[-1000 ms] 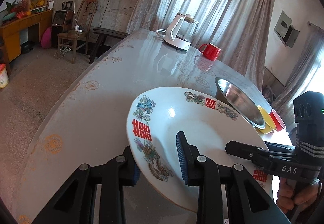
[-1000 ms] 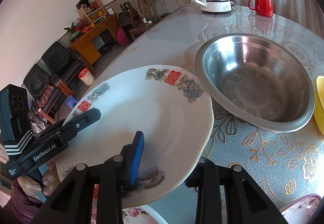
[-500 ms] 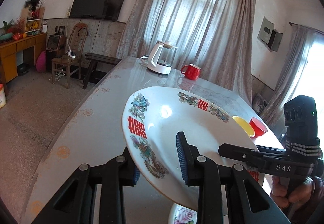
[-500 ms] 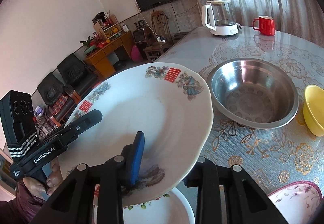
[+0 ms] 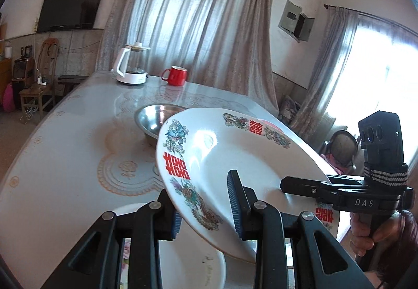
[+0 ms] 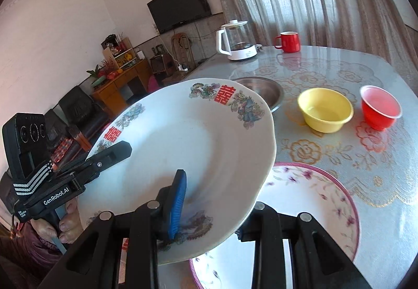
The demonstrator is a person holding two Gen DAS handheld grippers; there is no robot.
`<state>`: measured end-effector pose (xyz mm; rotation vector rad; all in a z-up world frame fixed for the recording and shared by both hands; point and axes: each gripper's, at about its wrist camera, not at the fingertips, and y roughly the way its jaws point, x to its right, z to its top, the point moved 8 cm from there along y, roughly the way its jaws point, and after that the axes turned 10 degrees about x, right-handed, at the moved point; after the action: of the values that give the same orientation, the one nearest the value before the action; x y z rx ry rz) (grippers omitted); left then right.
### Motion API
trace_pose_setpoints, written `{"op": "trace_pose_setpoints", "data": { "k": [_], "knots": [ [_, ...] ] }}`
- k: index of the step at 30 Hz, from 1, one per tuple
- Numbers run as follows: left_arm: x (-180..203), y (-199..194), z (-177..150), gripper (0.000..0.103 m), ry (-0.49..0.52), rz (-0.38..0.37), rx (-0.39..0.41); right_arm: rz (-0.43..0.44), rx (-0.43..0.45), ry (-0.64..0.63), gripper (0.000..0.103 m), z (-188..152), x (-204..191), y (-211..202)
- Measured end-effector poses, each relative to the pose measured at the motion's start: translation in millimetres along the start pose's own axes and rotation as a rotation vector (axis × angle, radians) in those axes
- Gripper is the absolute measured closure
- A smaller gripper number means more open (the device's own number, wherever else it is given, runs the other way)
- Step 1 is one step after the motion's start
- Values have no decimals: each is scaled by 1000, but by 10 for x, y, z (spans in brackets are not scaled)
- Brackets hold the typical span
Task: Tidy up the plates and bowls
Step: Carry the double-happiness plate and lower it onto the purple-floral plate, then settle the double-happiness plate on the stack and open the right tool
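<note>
Both grippers are clamped on the plate [image 5: 235, 155]: left gripper [image 5: 206, 213] pinching its near rim, right gripper [image 6: 211, 206] on the opposite edge. The plate rides tilted above the table [image 6: 339, 158], over a floral plate [image 6: 313, 200]. Beyond sit a steel bowl [image 5: 154, 119], yellow bowl [image 6: 325, 109] and red bowl [image 6: 380, 107].

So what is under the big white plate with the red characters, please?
Below the lifted plate lies a flower-patterned plate with a purple rim, resting on the table. Part of it is covered by the lifted plate, so that part cannot be seen.
</note>
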<state>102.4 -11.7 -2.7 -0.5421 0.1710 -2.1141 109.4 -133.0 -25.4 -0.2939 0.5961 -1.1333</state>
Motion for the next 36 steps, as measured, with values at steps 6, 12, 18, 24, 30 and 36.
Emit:
{"op": "trace_pose_setpoints", "data": {
  "k": [6, 12, 18, 24, 30, 36],
  "knots": [
    [432, 206, -345, 72, 3, -75, -114, -90, -40, 71, 73, -315, 443, -391],
    [627, 373, -618, 71, -4, -77, -214, -151, -92, 157, 73, -578, 789, -474],
    [674, 448, -775, 68, -2, -61, -277, -175, -127, 218, 72, -762, 967, -447],
    [657, 492, -832, 64, 12, -32, -287, -200, -130, 227, 70, -845, 1030, -474],
    [664, 495, -856, 62, 31, -24, -293, -233, -117, 205, 70, -836, 1074, -552],
    [656, 447, -892, 62, 26, -33, -298, -237, -111, 178, 70, -829, 1054, -679]
  ]
}}
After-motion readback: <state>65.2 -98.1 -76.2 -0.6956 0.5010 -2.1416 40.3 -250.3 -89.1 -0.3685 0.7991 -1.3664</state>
